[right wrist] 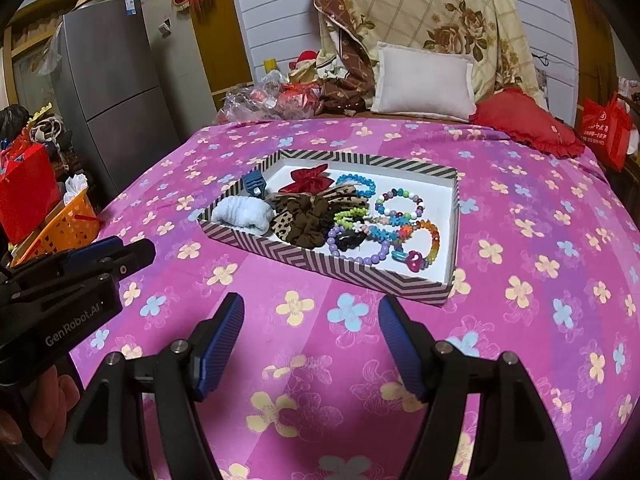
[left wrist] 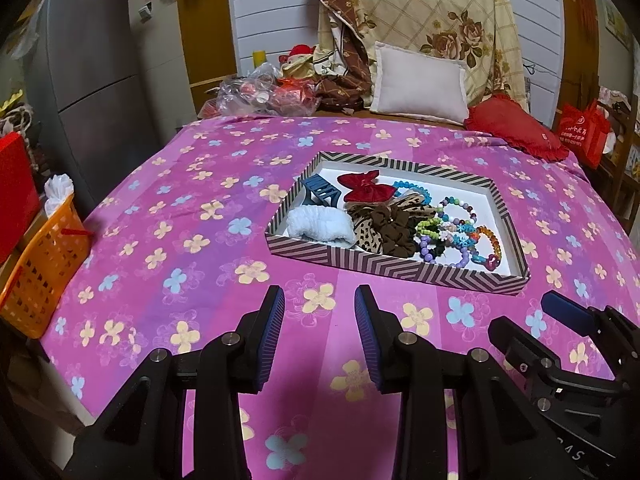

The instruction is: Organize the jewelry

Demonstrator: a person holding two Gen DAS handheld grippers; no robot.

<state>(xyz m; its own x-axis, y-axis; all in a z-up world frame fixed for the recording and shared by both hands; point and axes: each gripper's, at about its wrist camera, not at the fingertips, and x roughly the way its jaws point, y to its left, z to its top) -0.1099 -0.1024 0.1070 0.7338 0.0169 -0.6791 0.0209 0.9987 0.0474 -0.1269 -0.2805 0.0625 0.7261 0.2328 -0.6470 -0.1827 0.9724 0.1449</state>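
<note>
A bed (left wrist: 168, 216) with a pink sheet full of little flowers fills most of both views. A flat striped box (left wrist: 384, 266) sits on the sheet, and it is the thing to look from.

Inside the box lie hair things and beads. A fluffy white scrunchie (left wrist: 320, 226) is at the left end. Just behind it is a blue hair claw (left wrist: 320, 196). A red bow (left wrist: 366, 188) lies near the back wall. A brown scrunchie (right wrist: 310, 220) and a spotted one sit in the middle, touching each other. The bead bracelets (right wrist: 396, 220) are piled at the right end, many colors, some on top of others.

The left gripper (left wrist: 320, 332) hangs over the sheet in front of the box. Its two blue pads are apart and hold nothing. The right gripper (right wrist: 312, 344) is also in front of the box, more to the right. It is wide open and holds nothing.

Behind the box, at the far end of the bed, are a white pillow (left wrist: 420, 80), a red pillow (left wrist: 516, 130) and a heap of flowery blankets (left wrist: 432, 12). Clear plastic bags (left wrist: 260, 94) lie to the left of the pillows. Left of the box, off the bed, stands a tall gray fridge (left wrist: 108, 72). An orange basket (left wrist: 44, 268) sits near the bed's left edge. A red bag (right wrist: 606, 132) is far to the right.
</note>
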